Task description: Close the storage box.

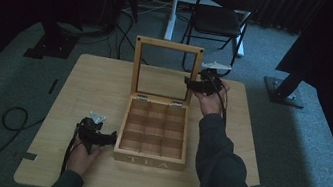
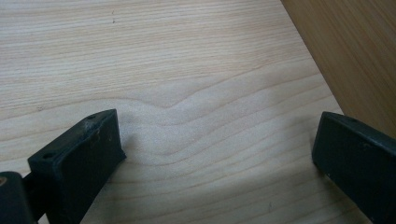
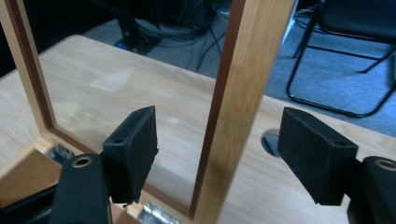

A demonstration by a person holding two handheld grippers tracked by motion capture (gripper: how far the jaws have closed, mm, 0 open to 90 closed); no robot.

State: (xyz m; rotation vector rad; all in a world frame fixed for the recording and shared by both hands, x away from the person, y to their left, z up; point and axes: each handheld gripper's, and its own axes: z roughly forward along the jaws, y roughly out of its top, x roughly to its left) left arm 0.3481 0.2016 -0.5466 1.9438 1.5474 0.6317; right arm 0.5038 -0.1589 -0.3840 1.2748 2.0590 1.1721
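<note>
A wooden tea box [image 1: 148,161] with several empty compartments stands on the table, its windowed lid [image 1: 169,46] raised upright. My right gripper [image 1: 195,84] is at the lid's right edge. In the right gripper view its jaws [image 3: 219,128] are open on either side of the lid's side rail [image 3: 247,70], and neither pad touches the wood. My left gripper [image 1: 107,138] rests low over the table just left of the box. It stands open [image 2: 217,130] over bare wood, with the box's side wall [image 2: 355,56] at the upper right.
The light wooden table [image 1: 100,83] has bare room to the left and right of the box. A metal hinge [image 3: 156,212] joins lid and box. A black folding chair [image 1: 222,16] and cables stand on the grey floor beyond the far edge.
</note>
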